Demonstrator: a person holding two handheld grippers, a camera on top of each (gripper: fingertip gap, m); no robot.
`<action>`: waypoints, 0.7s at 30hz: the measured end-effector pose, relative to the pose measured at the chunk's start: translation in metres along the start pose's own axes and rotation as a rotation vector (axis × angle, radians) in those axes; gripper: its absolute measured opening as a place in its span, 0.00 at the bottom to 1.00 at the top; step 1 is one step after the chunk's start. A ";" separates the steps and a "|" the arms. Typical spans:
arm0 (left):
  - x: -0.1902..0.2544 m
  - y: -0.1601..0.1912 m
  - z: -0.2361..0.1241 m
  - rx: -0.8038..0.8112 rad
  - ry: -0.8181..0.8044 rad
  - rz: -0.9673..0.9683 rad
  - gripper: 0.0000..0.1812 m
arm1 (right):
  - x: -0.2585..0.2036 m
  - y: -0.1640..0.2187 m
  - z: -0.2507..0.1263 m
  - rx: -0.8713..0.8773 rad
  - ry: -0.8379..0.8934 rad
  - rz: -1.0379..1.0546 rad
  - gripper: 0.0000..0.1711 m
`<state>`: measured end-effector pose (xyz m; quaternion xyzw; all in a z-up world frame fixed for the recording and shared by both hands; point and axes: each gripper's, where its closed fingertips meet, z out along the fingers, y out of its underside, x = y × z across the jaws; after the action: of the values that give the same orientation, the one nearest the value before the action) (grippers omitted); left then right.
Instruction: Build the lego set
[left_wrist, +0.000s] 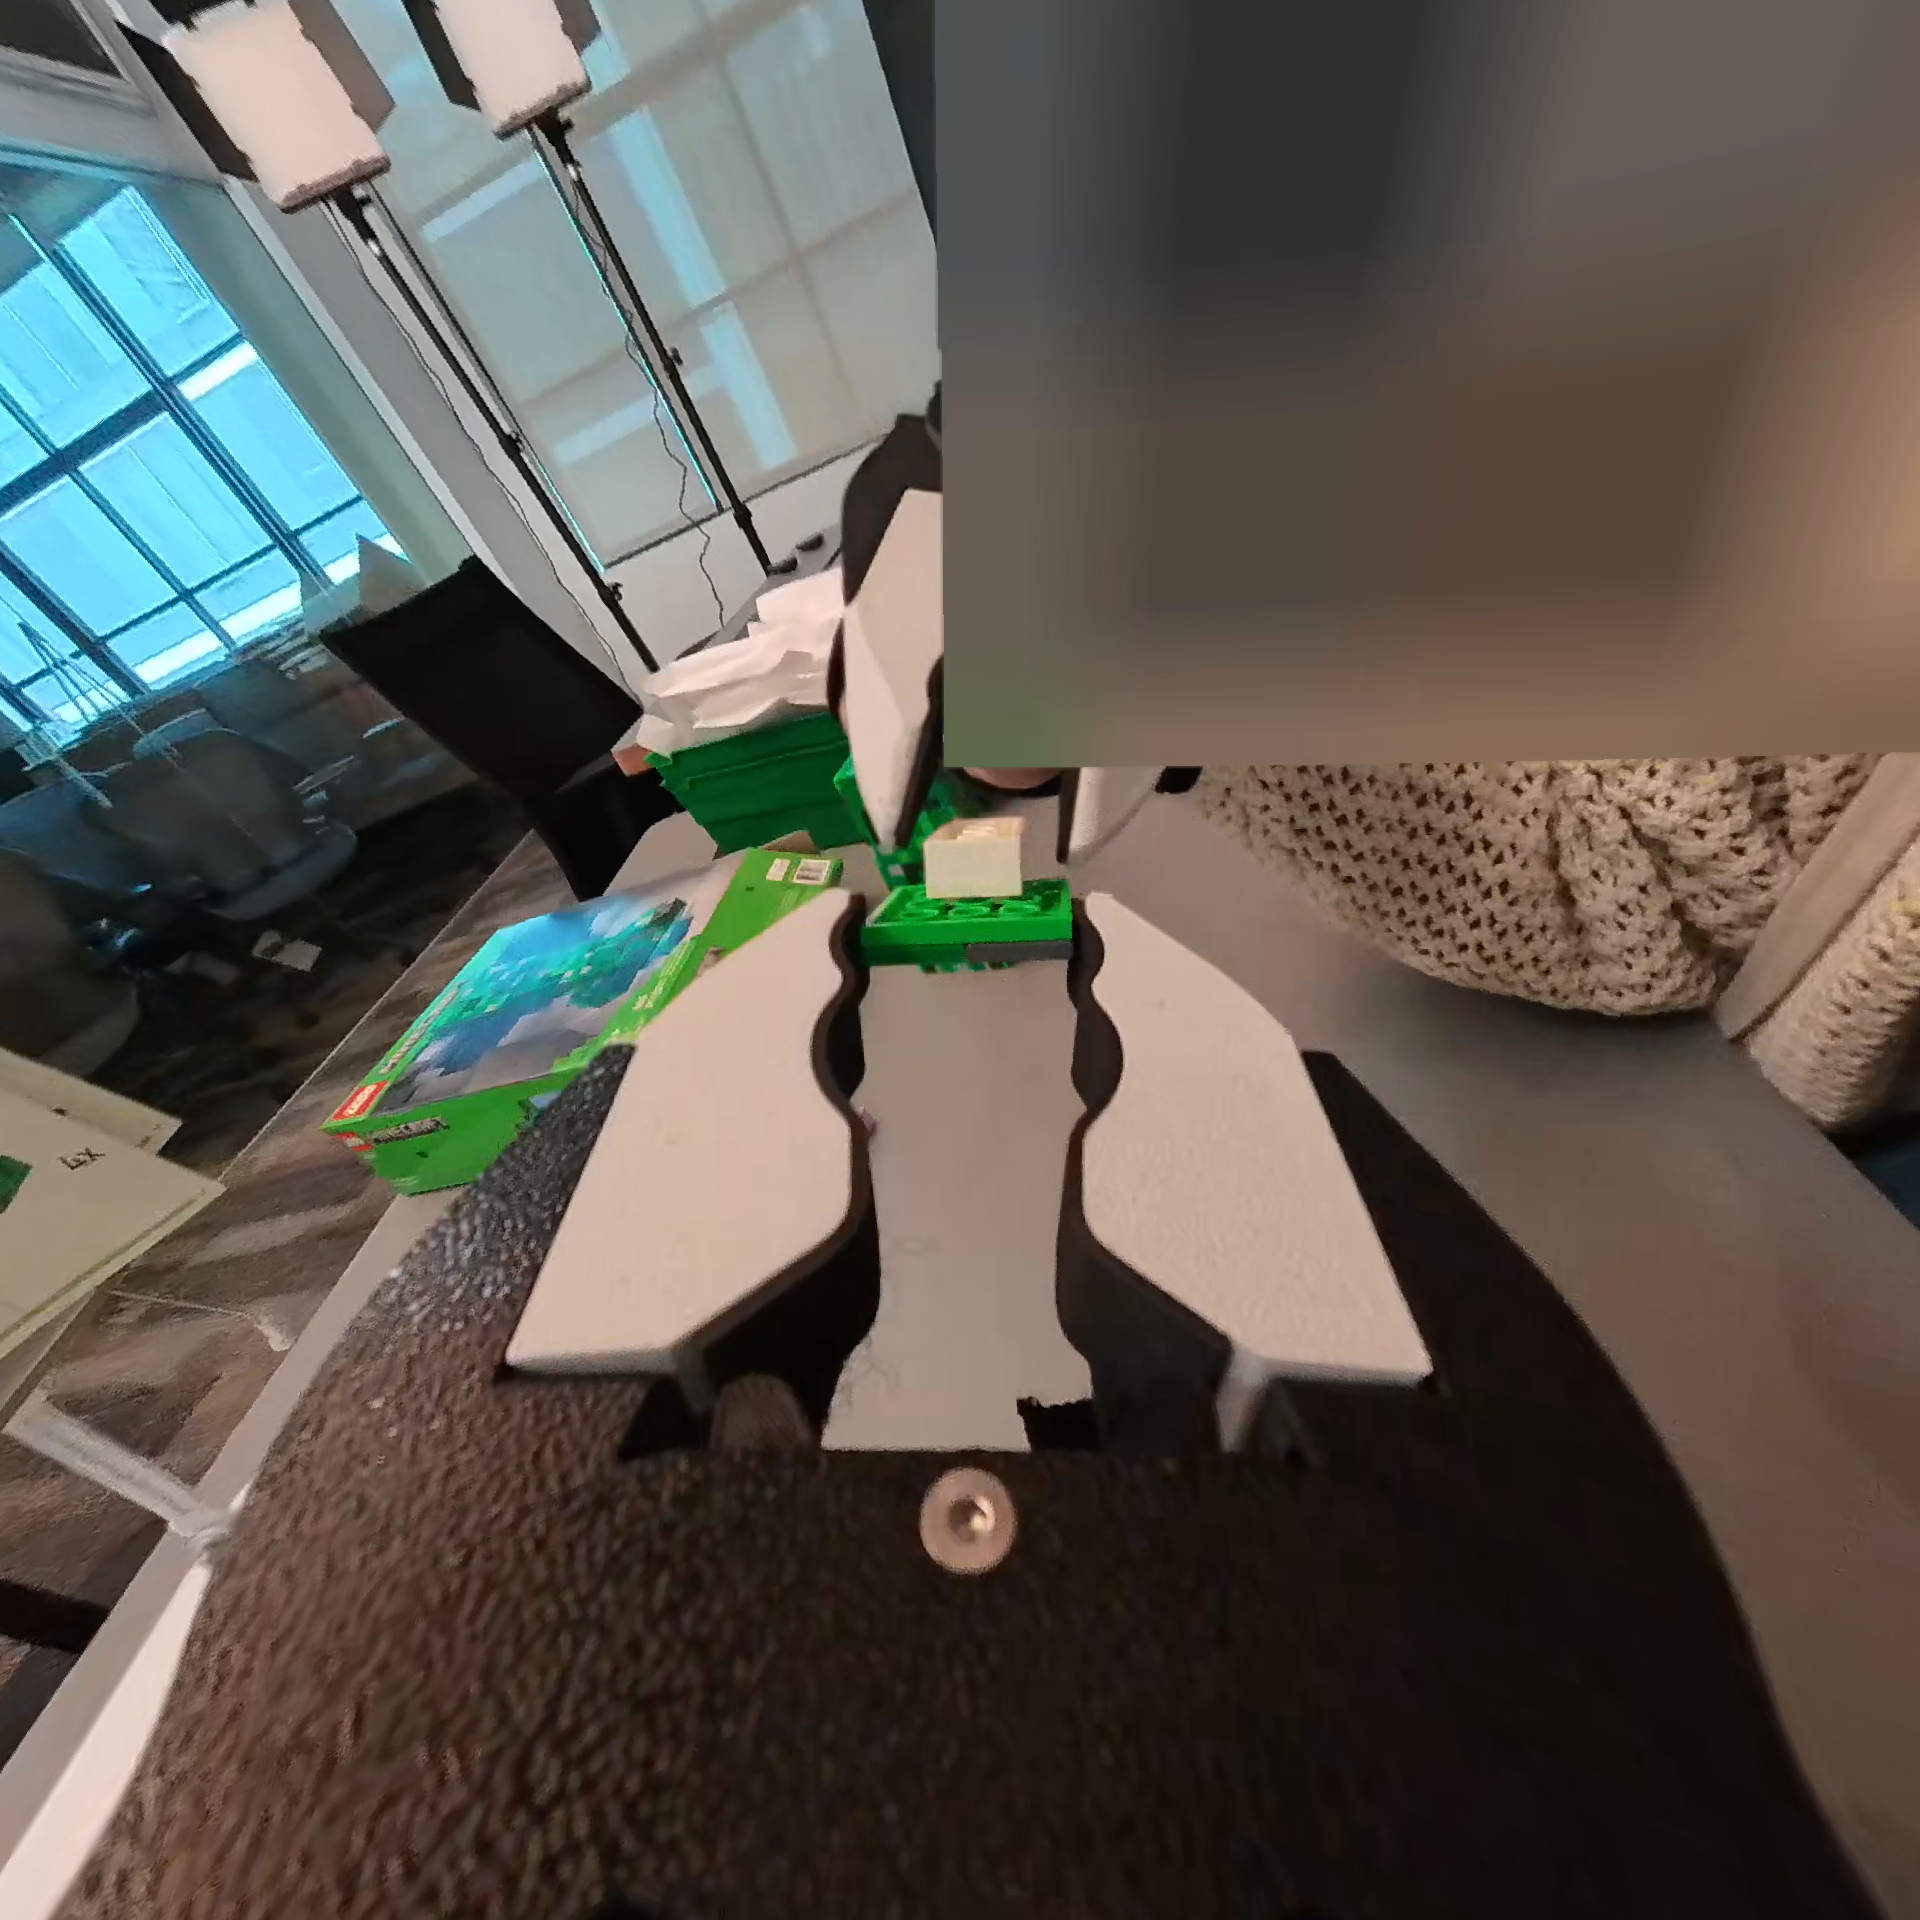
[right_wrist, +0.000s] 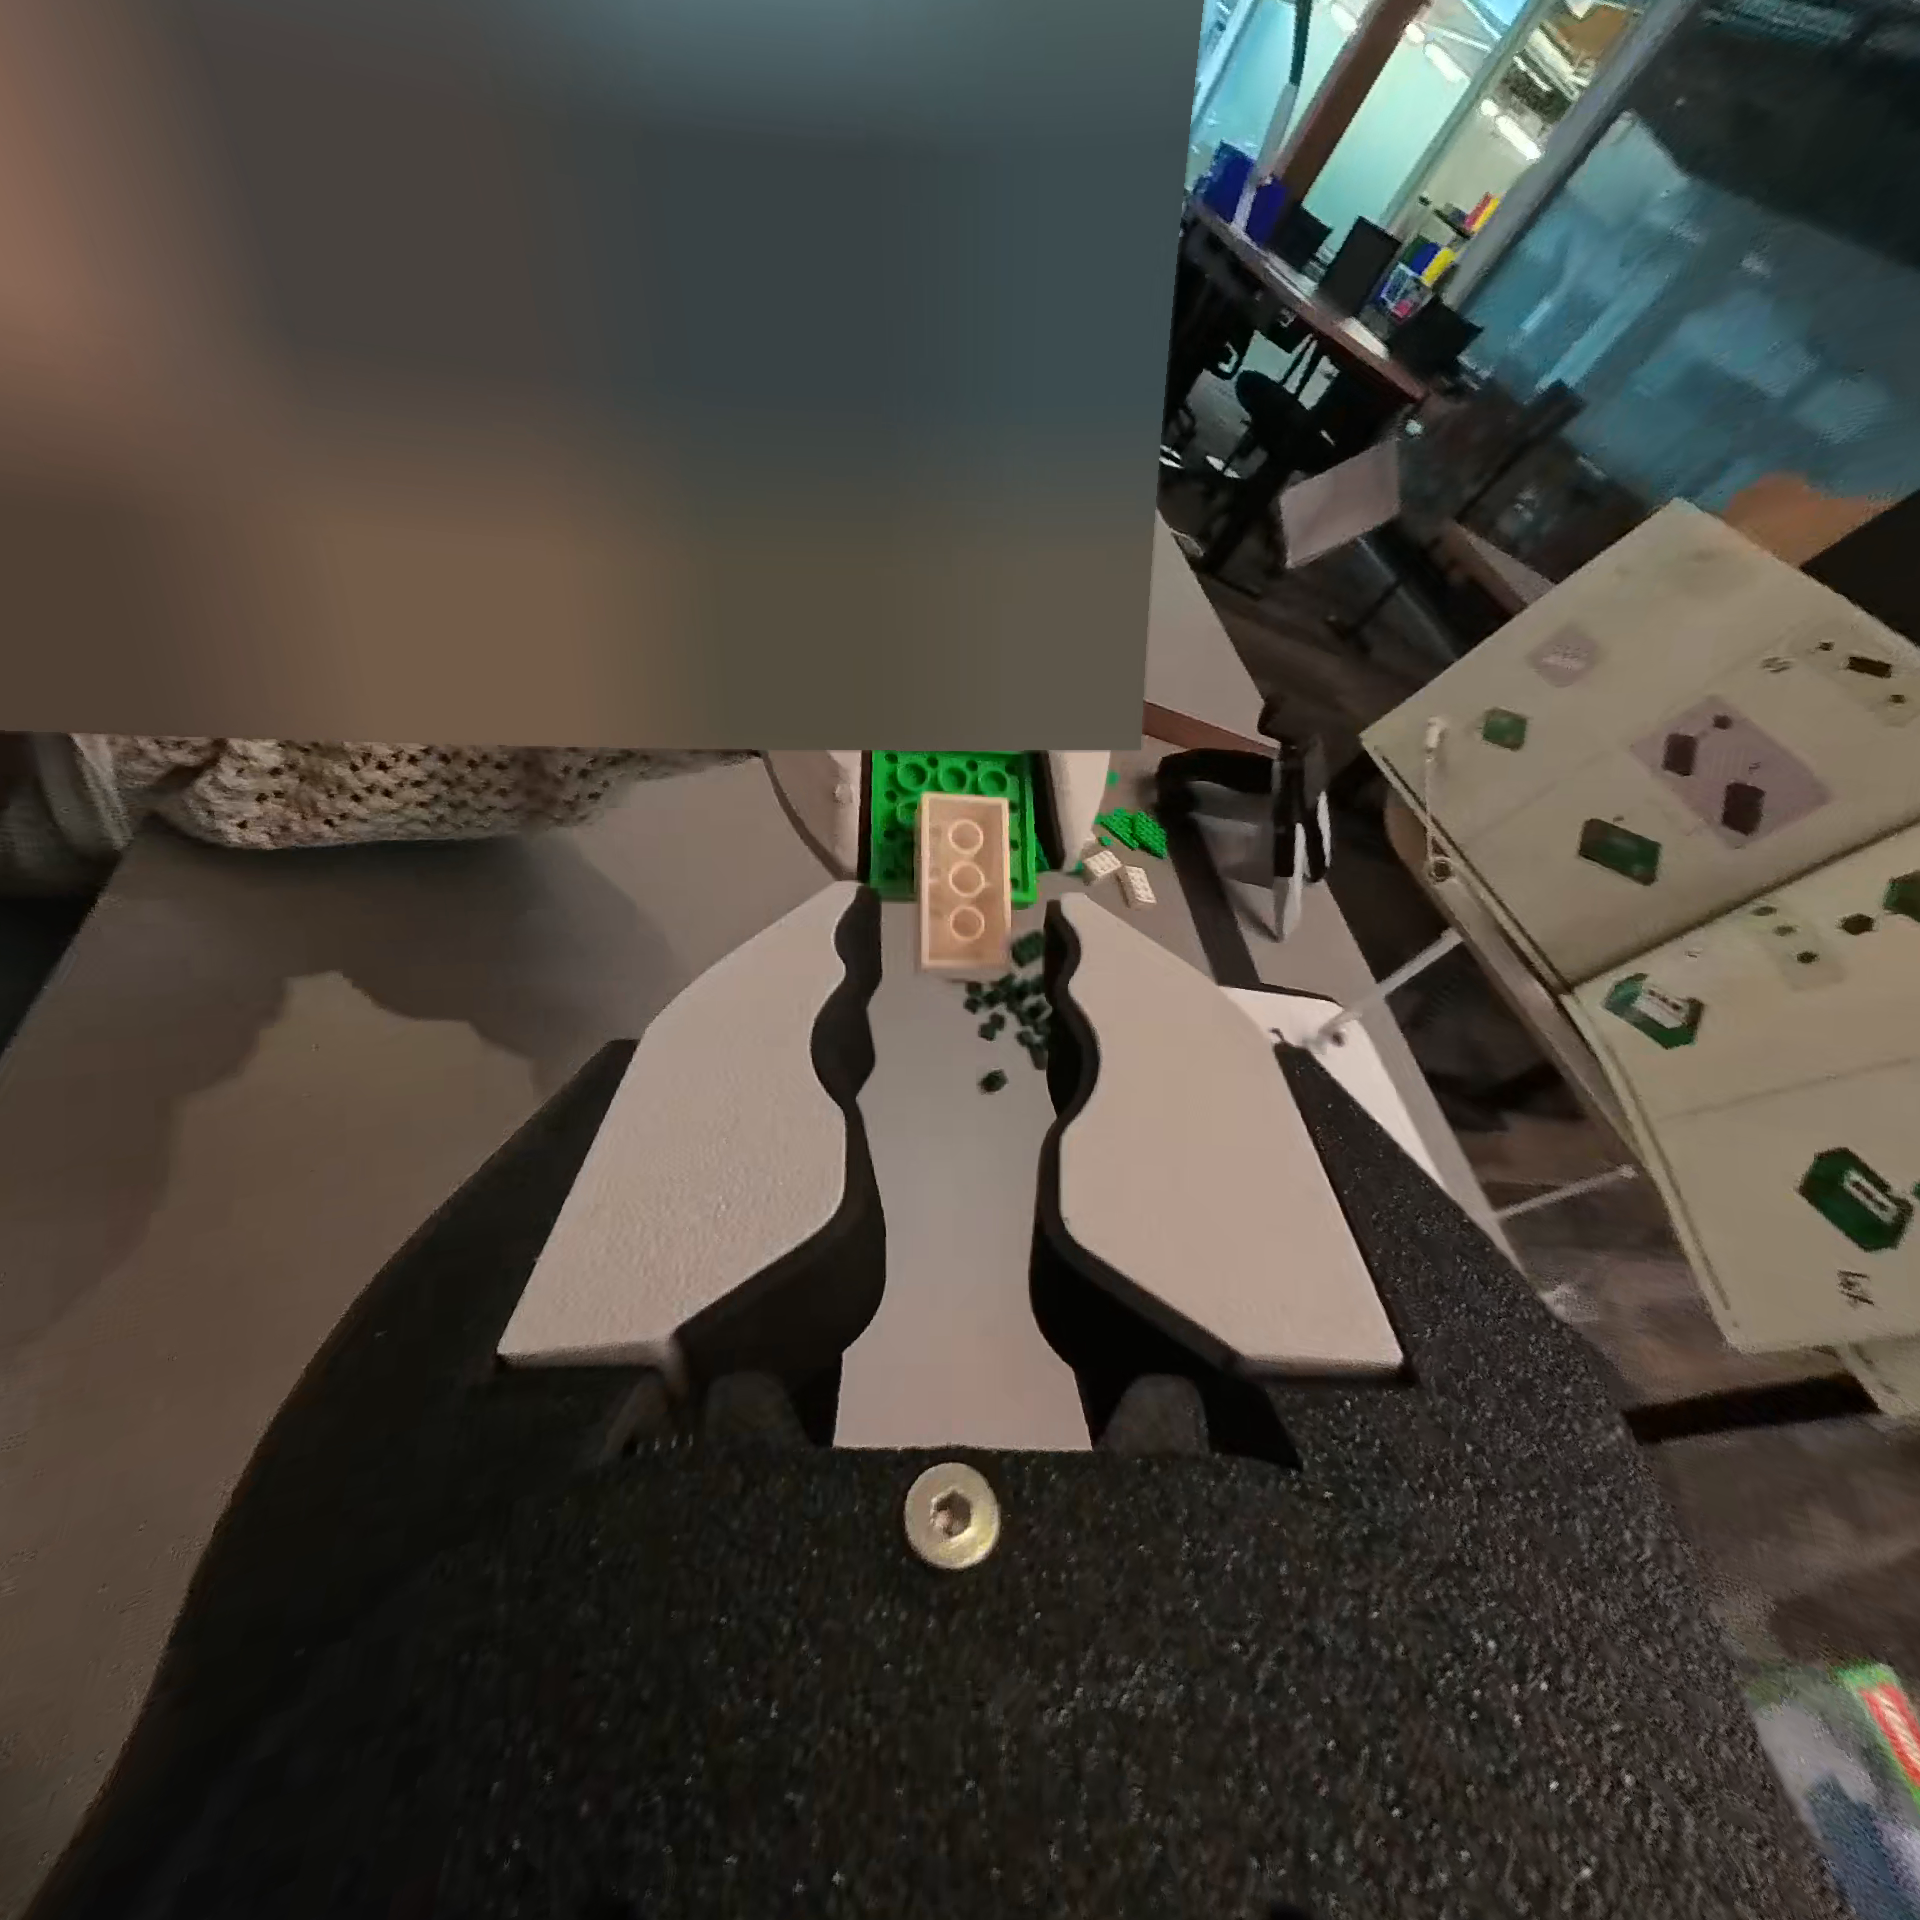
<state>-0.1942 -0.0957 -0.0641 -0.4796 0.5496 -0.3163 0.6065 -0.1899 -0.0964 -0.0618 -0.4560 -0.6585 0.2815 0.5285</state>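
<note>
My left gripper is shut on a green plate assembly and holds it above the grey table. A white brick sits on top of the green piece. In the right wrist view the white brick shows three round tubes, with the green piece behind it between the left gripper's fingers. My right gripper points down at the brick. Its jaws straddle the brick with a gap on each side. One of its fingers shows in the left wrist view.
A green set box lies left of the left gripper, with green trays behind it. Loose dark green pieces, white bricks and an open instruction booklet lie to the right. A person's knit sleeve is close by. The tips of both grippers are at nearly the same place.
</note>
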 end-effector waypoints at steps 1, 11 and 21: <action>0.002 0.001 0.001 -0.015 0.005 0.012 0.20 | -0.001 0.001 0.000 0.003 -0.017 0.009 0.16; 0.005 0.006 0.004 -0.108 -0.011 0.034 0.20 | -0.006 0.011 0.003 -0.024 -0.046 -0.038 0.10; 0.006 0.010 0.004 -0.161 -0.014 0.053 0.20 | -0.006 0.007 0.005 0.009 -0.045 -0.044 0.14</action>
<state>-0.1901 -0.0970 -0.0760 -0.5143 0.5815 -0.2514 0.5780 -0.1926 -0.0980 -0.0716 -0.4324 -0.6789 0.2828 0.5217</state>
